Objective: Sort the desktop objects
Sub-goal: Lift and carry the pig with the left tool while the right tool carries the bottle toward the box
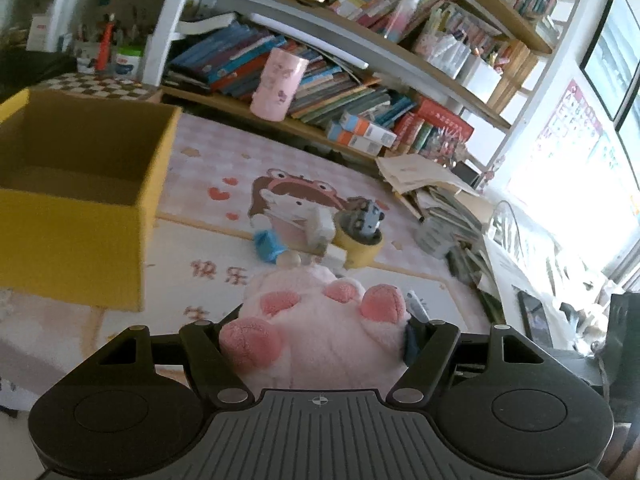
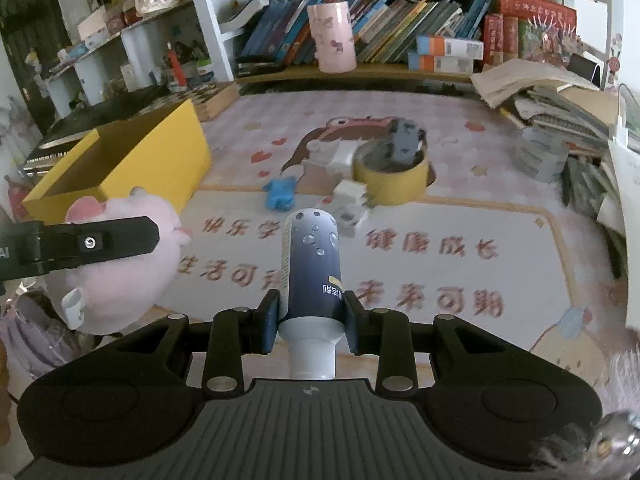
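Note:
My left gripper (image 1: 320,332) is shut on a pink plush paw toy (image 1: 320,320), held above the desk mat; it also shows in the right wrist view (image 2: 120,272) at the left, with a left finger (image 2: 100,240) across it. My right gripper (image 2: 310,312) is shut on a dark blue bottle (image 2: 312,264) with a white cap, bottom pointing forward. An open yellow box (image 1: 80,232) stands at the left, empty as far as I can see; it also shows in the right wrist view (image 2: 132,160).
On the pink mat (image 2: 440,216) lie a yellow tape roll (image 2: 396,176) with a grey toy car (image 2: 404,140) on it, white blocks (image 2: 348,200) and a blue toy (image 2: 280,194). A pink cup (image 2: 332,36) stands on the bookshelf. Stacked books (image 2: 560,96) and a grey tape roll (image 2: 540,156) sit right.

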A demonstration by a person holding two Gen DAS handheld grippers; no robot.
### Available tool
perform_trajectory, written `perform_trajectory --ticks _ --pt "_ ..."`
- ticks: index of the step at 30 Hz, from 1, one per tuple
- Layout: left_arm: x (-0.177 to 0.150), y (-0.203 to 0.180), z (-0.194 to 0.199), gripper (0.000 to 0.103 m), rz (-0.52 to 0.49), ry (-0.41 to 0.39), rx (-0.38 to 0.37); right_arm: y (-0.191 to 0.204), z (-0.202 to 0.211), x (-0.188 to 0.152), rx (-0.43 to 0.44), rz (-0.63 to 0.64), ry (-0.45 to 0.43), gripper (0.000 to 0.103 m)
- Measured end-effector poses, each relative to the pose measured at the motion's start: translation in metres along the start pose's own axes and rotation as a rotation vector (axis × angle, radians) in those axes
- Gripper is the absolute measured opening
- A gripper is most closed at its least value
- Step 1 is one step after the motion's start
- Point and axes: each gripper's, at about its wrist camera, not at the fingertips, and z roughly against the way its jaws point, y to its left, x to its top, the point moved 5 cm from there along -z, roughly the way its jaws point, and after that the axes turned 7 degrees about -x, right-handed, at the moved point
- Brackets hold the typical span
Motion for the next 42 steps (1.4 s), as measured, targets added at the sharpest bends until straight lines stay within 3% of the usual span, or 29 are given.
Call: perform_trajectory --ticks 18,42 --pt "-0.037 0.067 0.096 0.073 0.027 0.013 0.035 0.108 0.031 -0.056 0.017 -0.021 0.038 0.030" --pt "-0.056 0.099 0.153 0.073 0.110 -0.072 0.126 0.178 0.040 -0.067 0.139 0.116 0.041 0.030"
